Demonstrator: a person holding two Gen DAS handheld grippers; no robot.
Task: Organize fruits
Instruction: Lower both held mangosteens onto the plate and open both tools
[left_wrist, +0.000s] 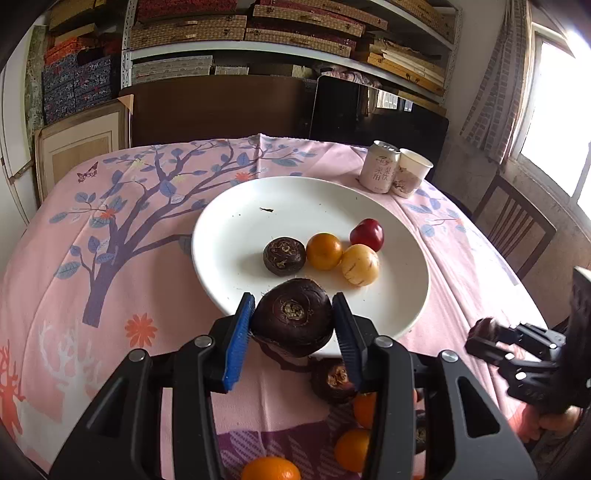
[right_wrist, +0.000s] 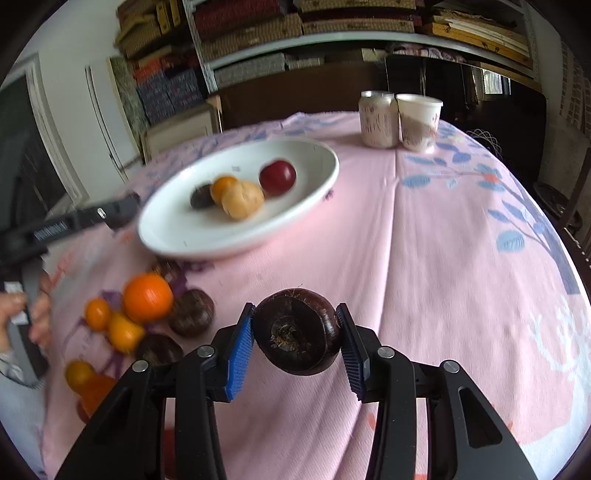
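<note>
Left: the left gripper (left_wrist: 293, 325) grasps a water chestnut (left_wrist: 291, 317) above the near rim of the white plate (left_wrist: 236, 229). Right: the right gripper (right_wrist: 297, 336) grasps a second water chestnut (right_wrist: 297, 330) over the table's (right_wrist: 443, 240) pink cloth, apart from the plate

Your left black two-finger gripper with blue ribbed pads (left_wrist: 293, 325) is clamped on a dark brown round water chestnut (left_wrist: 291, 317). Your right gripper of the same build (right_wrist: 295, 338) pinches another dark brown chestnut (right_wrist: 297, 330), both held level and pointing forward.
</note>
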